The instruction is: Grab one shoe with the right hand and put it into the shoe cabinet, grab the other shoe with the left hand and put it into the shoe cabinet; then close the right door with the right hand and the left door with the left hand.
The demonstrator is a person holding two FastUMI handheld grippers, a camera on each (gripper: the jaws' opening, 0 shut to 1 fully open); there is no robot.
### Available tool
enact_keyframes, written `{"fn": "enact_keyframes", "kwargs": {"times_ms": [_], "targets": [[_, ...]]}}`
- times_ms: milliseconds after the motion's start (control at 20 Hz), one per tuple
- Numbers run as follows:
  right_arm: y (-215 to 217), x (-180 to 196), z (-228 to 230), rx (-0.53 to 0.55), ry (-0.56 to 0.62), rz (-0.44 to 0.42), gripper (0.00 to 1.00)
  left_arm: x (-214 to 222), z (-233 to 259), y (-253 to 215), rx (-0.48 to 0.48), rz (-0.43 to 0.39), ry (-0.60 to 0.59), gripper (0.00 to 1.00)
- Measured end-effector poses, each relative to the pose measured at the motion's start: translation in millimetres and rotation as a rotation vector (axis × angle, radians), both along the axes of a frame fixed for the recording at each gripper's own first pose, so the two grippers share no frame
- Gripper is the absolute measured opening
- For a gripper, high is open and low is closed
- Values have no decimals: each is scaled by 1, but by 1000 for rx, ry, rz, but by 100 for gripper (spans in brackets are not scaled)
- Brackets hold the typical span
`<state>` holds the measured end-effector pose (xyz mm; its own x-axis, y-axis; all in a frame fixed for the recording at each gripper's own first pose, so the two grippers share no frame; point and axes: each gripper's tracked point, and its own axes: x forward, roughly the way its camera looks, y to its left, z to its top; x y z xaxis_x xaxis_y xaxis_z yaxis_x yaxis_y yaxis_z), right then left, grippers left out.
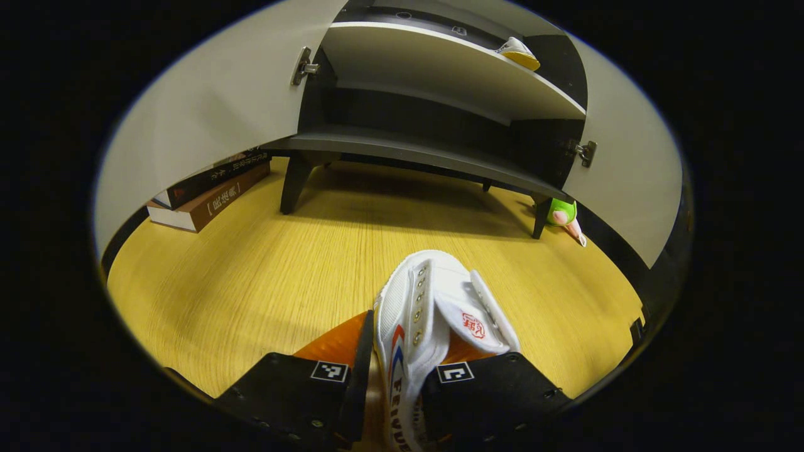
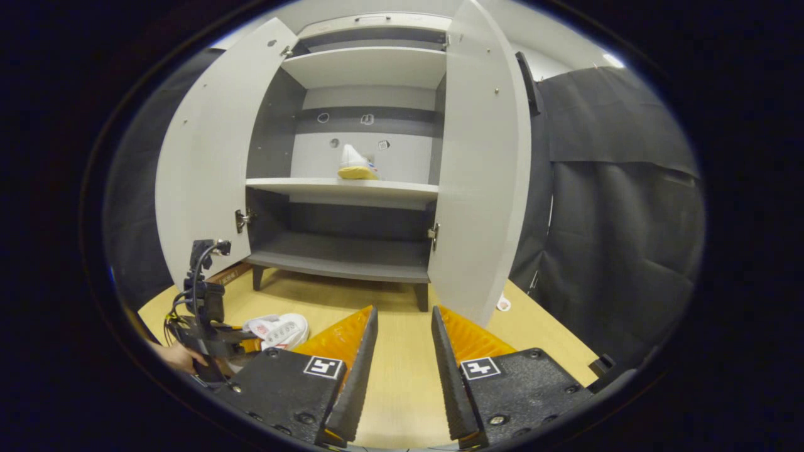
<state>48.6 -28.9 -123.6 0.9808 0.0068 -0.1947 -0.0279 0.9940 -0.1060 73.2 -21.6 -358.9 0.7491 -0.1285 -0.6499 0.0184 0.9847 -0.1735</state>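
Left tongs (image 1: 392,376) around soft white canvas shoe (image 1: 433,314), ribbed pads (image 1: 342,342).

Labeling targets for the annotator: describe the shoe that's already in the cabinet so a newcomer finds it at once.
Start at the open shoe cabinet on the wood floor and go to its middle shelf. The stored shoe sits there toward the back, white with a yellow sole. Its twin, the other shoe, is low over the floor, gripped in the left tongs.

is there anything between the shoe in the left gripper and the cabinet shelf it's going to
Nothing visible. The shoe sits in the left gripper over bare floor, both cabinet doors stand open, and the shelf holds only the other shoe.
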Motion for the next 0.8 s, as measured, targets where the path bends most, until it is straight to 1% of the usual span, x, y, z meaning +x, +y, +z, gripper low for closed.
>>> {"fn": "enact_keyframes", "kwargs": {"times_ms": [50, 100, 150, 200, 250, 300, 350, 500, 550, 650, 700, 800], "targets": [[1, 0, 0, -1, 1, 3, 55, 0, 2, 2, -7, 8, -7, 29], [1, -1, -1, -2, 2, 7, 56, 6, -5, 2, -11, 14, -8, 9], [2, -2, 0, -3, 3, 10, 56, 3, -4, 3, -21, 26, -2, 4], [2, -2, -1, -5, 4, 13, 56, 1, 0, 4, -23, 44, 7, 1], [2, -1, -2, -7, 7, 16, 56, -1, 1, 6, -10, 64, 16, 12], [4, 0, -2, -9, 9, 21, 55, -3, 6, 9, 12, 85, 8, 1], [5, 0, -2, -11, 10, 25, 56, -6, 15, 13, 28, 97, -2, 1], [6, -1, -1, -17, 8, 37, 55, -19, 59, 14, 4, 114, -51, 1], [6, -1, -2, -15, 9, 41, 56, -23, 78, 16, 12, 115, -75, 1], [10, -1, -3, -8, 11, 51, 55, -29, 118, 20, 33, 124, -127, 1], [13, -1, -3, -7, 12, 59, 56, -29, 139, 22, 37, 139, -155, 1], [17, -1, -3, -8, 8, 70, 56, -22, 183, 23, 23, 156, -212, 1]]}}
